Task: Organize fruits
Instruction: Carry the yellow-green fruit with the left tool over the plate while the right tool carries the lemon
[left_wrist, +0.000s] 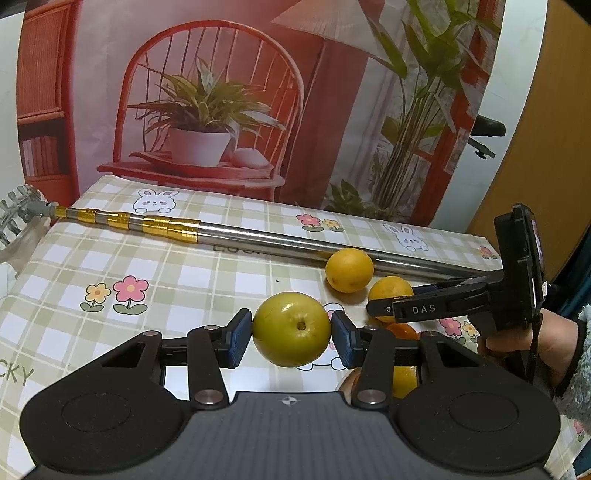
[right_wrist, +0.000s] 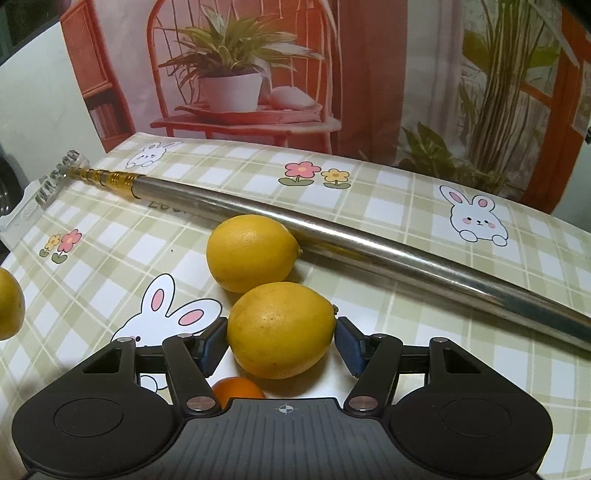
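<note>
**A:** So the left gripper (left_wrist: 291, 334) has its blue pads pressed on both sides of the green apple (left_wrist: 291, 328), which looks lifted off the worktop (left_wrist: 184, 273). The right gripper (right_wrist: 281, 341) is closed about as far around a lemon (right_wrist: 281, 330); both pads look to be touching it, though I can't tell if it's properly squeezed or whether it's off the cloth.

**B:** What'd worry you?

**A:** Round, smooth fruit held on two small pads. My guess is a quick swing could roll the apple out. The lemon's tapered ends could let it twist free if the pinch is light.

**B:** Anything around them?

**A:** A second lemon (right_wrist: 252, 253) lies just past the held one, right against a long telescopic metal pole (right_wrist: 369, 236) running across the worktop toward its back-left corner. A small orange (right_wrist: 238, 389) sits under the right gripper. Pushing forward probably bumps that second lemon or the pole. The two grippers are near each other too, so they could clash.
</note>
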